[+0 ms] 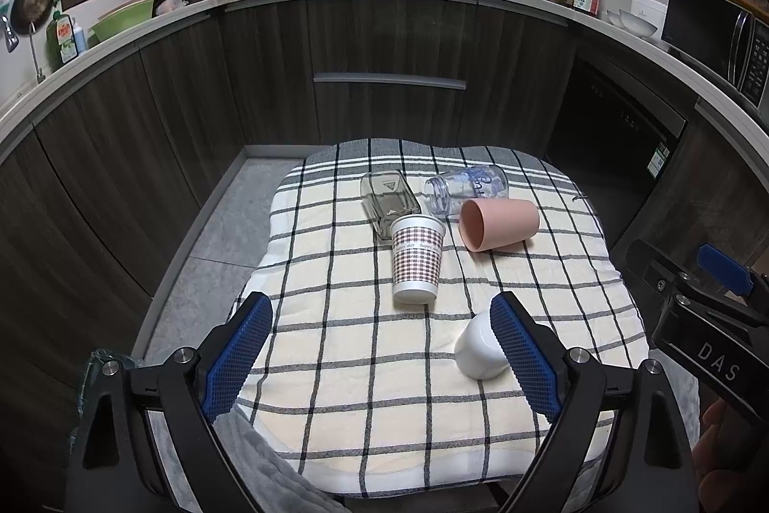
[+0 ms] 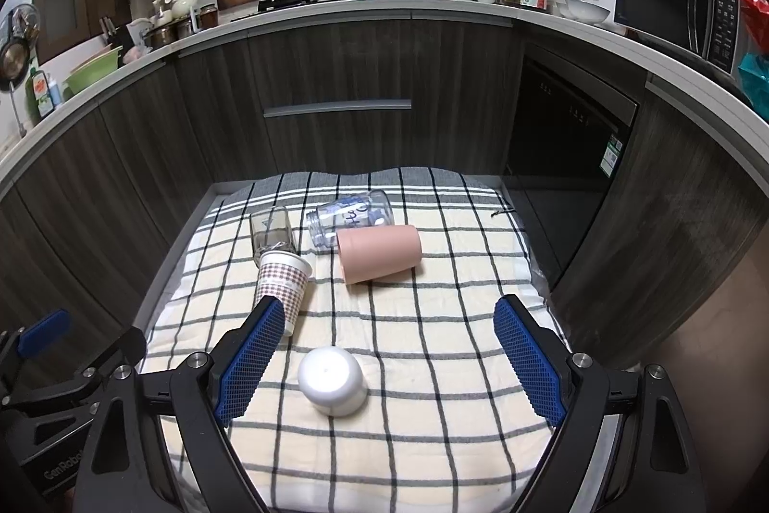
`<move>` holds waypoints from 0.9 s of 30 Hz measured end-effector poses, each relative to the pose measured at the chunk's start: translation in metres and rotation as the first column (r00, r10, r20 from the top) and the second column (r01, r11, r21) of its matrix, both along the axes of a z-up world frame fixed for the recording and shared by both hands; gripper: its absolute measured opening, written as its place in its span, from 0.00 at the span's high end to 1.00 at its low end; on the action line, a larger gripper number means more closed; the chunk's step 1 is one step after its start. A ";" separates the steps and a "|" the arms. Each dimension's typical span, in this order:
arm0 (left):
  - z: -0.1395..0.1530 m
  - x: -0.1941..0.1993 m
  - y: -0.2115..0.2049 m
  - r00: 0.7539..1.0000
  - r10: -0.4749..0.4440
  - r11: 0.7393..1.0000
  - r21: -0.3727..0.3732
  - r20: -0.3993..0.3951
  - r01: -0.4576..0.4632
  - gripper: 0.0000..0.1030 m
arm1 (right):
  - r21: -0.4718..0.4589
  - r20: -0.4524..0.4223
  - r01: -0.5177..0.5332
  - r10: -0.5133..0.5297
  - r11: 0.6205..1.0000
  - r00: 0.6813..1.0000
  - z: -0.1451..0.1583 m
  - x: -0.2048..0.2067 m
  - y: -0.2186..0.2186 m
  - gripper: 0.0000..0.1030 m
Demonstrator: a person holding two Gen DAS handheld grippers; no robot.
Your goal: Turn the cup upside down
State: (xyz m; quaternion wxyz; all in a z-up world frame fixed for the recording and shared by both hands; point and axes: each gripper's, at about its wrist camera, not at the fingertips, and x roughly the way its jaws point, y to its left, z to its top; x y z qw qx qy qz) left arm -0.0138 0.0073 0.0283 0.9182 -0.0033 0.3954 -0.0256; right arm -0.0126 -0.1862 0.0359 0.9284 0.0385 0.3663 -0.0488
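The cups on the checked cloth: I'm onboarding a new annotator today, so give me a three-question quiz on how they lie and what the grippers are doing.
1. True or false: the pink cup stands upright.
2. Which cup lies nearest the right gripper? A) patterned paper cup B) white cup C) pink cup
3. Fill in: both the left gripper and the right gripper are ____ and hold nothing.

Key: 1 false, it lies on its side on the checked cloth; 2 B; 3 open.

Both wrist views look forward and down, side by side, sharing the checked cloth (image 1: 365, 369).
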 end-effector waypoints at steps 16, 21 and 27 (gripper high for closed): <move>-0.001 0.000 0.000 1.000 0.001 1.000 0.002 0.000 -0.001 0.09 | 0.001 0.007 0.001 -0.001 1.000 1.000 0.001 -0.001 0.002 0.14; -0.002 0.000 -0.001 1.000 0.001 1.000 0.005 0.003 -0.001 0.09 | 0.003 0.008 0.001 -0.001 1.000 1.000 0.002 -0.002 0.001 0.14; -0.002 0.000 -0.001 1.000 0.001 1.000 0.005 0.003 -0.001 0.09 | 0.004 0.015 0.004 -0.004 1.000 1.000 0.004 -0.002 0.000 0.14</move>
